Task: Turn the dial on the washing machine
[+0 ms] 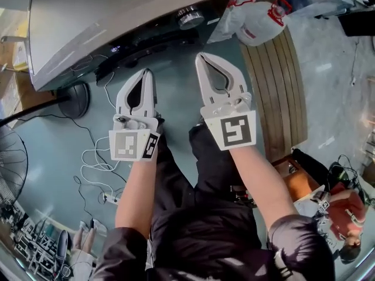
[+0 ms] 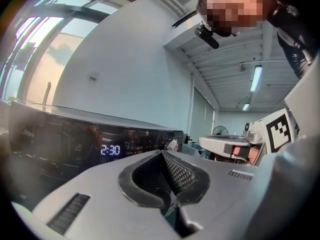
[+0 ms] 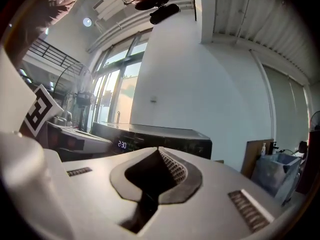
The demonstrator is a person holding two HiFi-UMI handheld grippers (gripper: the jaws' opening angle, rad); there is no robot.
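- Our left gripper (image 1: 147, 73) and right gripper (image 1: 202, 58) are both shut, holding nothing;
- the dial (image 1: 190, 17) sits ahead on the washing machine (image 1: 117, 22), untouched;
- next we likely open one, reach, pinch it.

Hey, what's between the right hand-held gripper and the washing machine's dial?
Nothing: in the head view, only bare teal floor separates the shut white right hand-held gripper from the round silver dial on the washing machine's black panel.
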